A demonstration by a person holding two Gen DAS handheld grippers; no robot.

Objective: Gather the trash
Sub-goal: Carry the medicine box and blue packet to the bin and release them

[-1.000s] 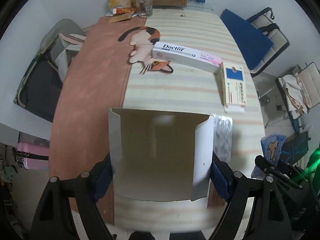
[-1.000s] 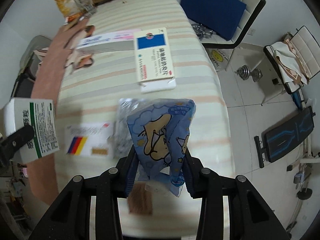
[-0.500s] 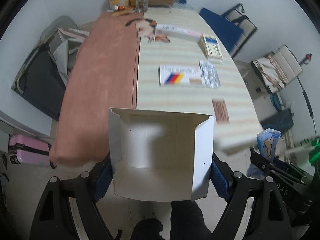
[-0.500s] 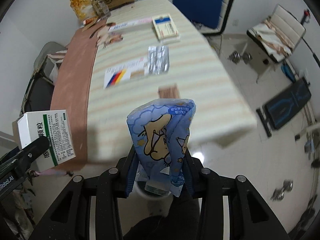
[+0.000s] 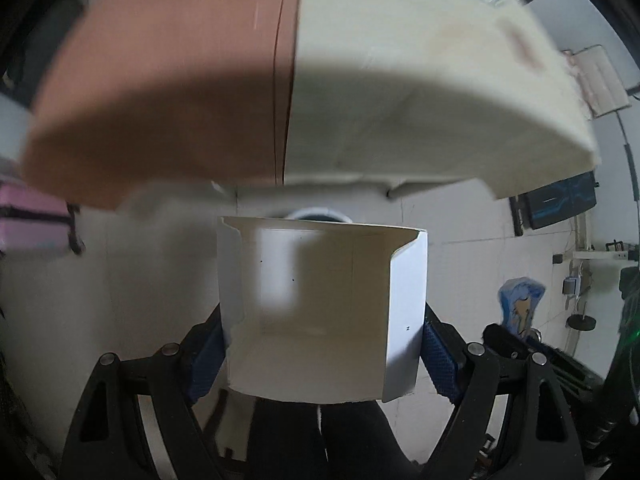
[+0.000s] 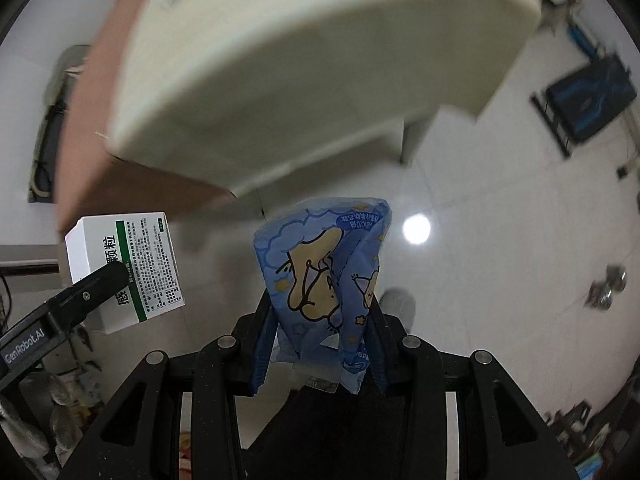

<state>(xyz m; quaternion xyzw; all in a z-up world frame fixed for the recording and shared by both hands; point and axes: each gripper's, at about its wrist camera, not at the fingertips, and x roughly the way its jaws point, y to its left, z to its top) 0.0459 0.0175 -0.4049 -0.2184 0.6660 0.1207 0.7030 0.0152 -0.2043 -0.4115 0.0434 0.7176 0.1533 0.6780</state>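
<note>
Clamping white carton [image 5: 324, 312], left hand-held gripper [image 5: 324, 356]; right hand-held gripper [image 6: 320, 344] pinches blue cartoon wrapper [image 6: 324, 272], both off tabletop [image 5: 400, 92] edge, above floor [image 6: 500, 248]

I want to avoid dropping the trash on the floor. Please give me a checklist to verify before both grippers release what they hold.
1. Left gripper holds the white box firmly: ok, pads press both sides.
2. Right gripper holds the blue packet: ok, clamped between the pads.
3. Both items are off the table edge: ok, floor behind them.
4. Bin under the white box: cannot tell, only a round white rim shows.
5. Bin under the blue packet: not ok, only floor tiles visible.
</note>
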